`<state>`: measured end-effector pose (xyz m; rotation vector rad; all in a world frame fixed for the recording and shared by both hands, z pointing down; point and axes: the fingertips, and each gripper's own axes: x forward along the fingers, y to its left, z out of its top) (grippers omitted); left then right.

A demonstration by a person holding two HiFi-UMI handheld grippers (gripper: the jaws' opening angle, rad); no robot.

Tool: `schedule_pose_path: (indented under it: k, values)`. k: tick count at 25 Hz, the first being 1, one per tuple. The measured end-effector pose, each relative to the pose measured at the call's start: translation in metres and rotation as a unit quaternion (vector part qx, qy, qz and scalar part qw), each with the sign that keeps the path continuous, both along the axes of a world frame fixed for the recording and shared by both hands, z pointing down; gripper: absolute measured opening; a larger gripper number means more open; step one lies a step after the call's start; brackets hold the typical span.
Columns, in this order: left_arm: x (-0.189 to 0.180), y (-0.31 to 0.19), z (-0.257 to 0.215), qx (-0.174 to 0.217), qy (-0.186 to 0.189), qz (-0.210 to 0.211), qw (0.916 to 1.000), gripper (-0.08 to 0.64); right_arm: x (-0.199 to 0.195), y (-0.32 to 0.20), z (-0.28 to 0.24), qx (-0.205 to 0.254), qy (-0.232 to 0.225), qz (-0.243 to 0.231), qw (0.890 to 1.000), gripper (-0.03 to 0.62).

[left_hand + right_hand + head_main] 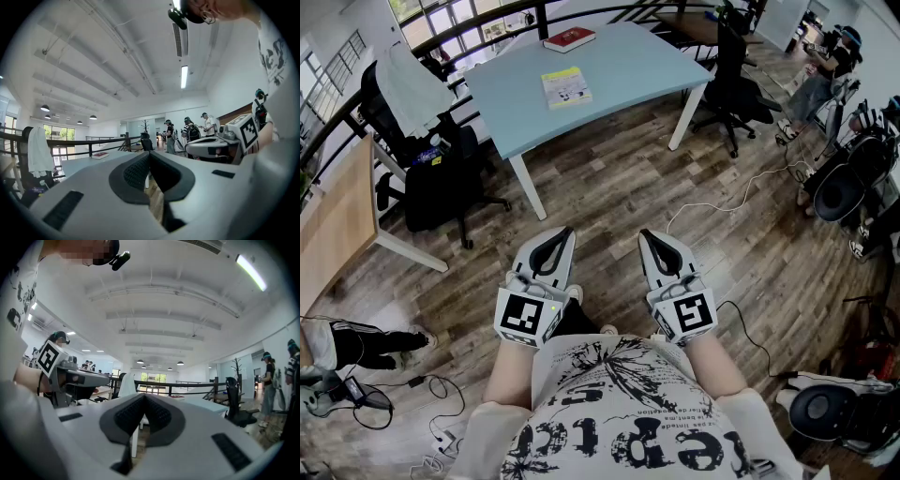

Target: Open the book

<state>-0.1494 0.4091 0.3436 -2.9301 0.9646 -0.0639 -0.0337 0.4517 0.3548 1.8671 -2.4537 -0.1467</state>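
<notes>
A yellow and white book point(566, 87) lies closed on the light blue table point(619, 66), well ahead of me. A red book point(569, 38) lies closed near the table's far edge; the left gripper view also catches this red book point(100, 155). My left gripper point(561, 232) and right gripper point(649, 234) are held side by side close to my body, over the wooden floor, pointing level toward the table. Both are shut with nothing between the pads. In the left gripper view the left gripper point(149, 154) has its pads meeting at the tip, and so does the right gripper point(144, 397) in its own view.
A black office chair point(441, 178) with a white garment on its back stands left of the table, and another chair point(733, 89) stands to the right. A wooden desk point(333, 220) is at the left. Cables point(741, 197) trail over the floor. A person point(825, 70) sits at the far right.
</notes>
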Motion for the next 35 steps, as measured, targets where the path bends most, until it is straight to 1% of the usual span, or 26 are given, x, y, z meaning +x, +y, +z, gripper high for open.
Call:
schedule_pose_path:
  k: [11, 15, 20, 23, 26, 30, 35]
  values:
    - [0.021, -0.008, 0.007, -0.004, -0.006, 0.002, 1.0000, 0.020, 0.019, -0.007, 0.007, -0.006, -0.006, 0.002, 1.000, 0.009]
    - [0.029, -0.023, 0.012, -0.012, -0.006, 0.000, 0.9999, 0.020, 0.026, -0.018, 0.009, -0.005, -0.024, -0.007, 1.000, 0.011]
    - [0.038, -0.053, 0.027, -0.023, -0.020, -0.002, 0.9995, 0.020, 0.038, -0.048, 0.024, -0.019, -0.026, 0.002, 0.999, 0.011]
    - [0.047, -0.085, 0.035, -0.025, -0.027, -0.001, 0.9993, 0.020, 0.048, -0.081, 0.032, -0.027, -0.025, 0.008, 0.999, 0.011]
    - [0.057, -0.133, 0.038, -0.028, -0.029, 0.001, 0.9992, 0.020, 0.058, -0.126, 0.036, -0.034, -0.024, 0.016, 0.999, 0.011]
    - [0.073, -0.210, 0.032, -0.036, -0.024, 0.006, 0.9991, 0.020, 0.069, -0.197, 0.035, -0.047, -0.021, 0.019, 0.999, 0.011]
    - [0.085, -0.319, 0.028, -0.039, -0.022, 0.016, 0.9989, 0.020, 0.083, -0.304, 0.029, -0.051, -0.012, 0.032, 0.998, 0.011]
